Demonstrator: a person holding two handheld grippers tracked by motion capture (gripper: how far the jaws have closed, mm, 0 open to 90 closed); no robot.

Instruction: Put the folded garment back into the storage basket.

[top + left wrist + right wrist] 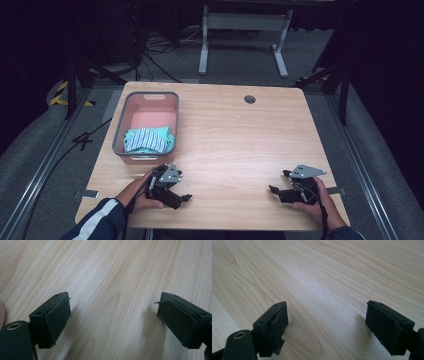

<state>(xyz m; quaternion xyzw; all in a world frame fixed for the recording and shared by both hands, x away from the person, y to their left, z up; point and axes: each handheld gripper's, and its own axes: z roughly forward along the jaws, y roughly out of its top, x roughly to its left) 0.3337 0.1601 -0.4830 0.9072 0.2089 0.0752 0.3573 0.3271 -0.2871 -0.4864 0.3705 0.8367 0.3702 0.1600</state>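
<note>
My left gripper [186,198] rests low over the wooden table [235,135] near its front left, held in a hand with a striped sleeve. In the left gripper view its black jaws [112,315] stand wide apart over bare wood, nothing between them. My right gripper [273,190] sits near the front right edge, pointing left. Seen from the right gripper view, those jaws [327,325] are also open with only wood grain between them. A pink basket with a grey rim [119,135] stands at the table's left and holds folded striped and teal cloth [147,139].
A round cable hole [250,99] lies at the back of the table. Beyond the table stand a white frame's legs [242,37] and cables on grey carpet. Metal rails run along both sides of the table.
</note>
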